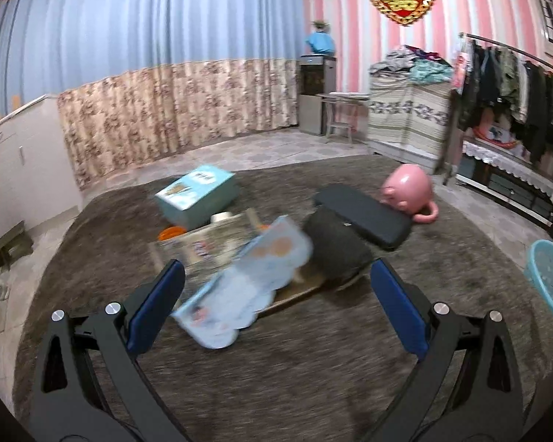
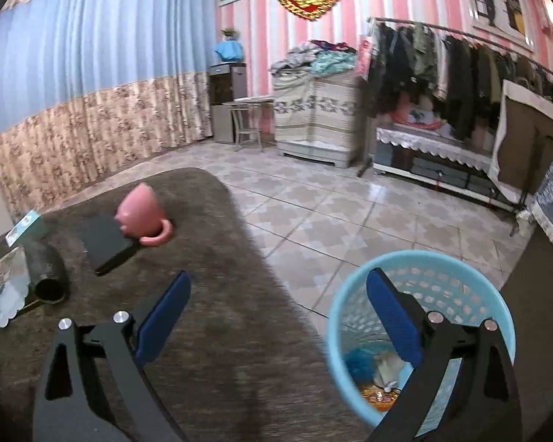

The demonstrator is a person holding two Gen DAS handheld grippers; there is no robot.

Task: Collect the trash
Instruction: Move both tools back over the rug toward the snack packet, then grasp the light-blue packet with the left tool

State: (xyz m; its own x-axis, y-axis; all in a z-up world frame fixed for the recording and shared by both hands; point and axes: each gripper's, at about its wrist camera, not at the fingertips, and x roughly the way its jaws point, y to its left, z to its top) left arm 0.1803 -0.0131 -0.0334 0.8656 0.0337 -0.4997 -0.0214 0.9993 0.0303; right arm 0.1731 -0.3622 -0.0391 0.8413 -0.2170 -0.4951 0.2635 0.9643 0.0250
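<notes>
A light blue wrapper (image 1: 236, 287) lies on the brown cloth-covered table (image 1: 276, 368), between and just beyond the fingers of my left gripper (image 1: 276, 291), which is open and empty. The wrapper also shows at the far left in the right wrist view (image 2: 7, 291). My right gripper (image 2: 278, 302) is open and empty, above the table's right edge and the light blue trash basket (image 2: 350, 294). The basket stands on the floor and holds several pieces of trash (image 2: 379, 372). It also shows at the right edge of the left wrist view (image 1: 551, 280).
On the table lie a teal box (image 1: 197, 197), a black flat case (image 1: 363, 213), a tipped pink mug (image 1: 409, 193), a dark cylinder on its side (image 1: 335, 243), a printed packet (image 1: 206, 243) and an orange lid (image 1: 169, 232). A clothes rack (image 2: 461, 73) stands at the right.
</notes>
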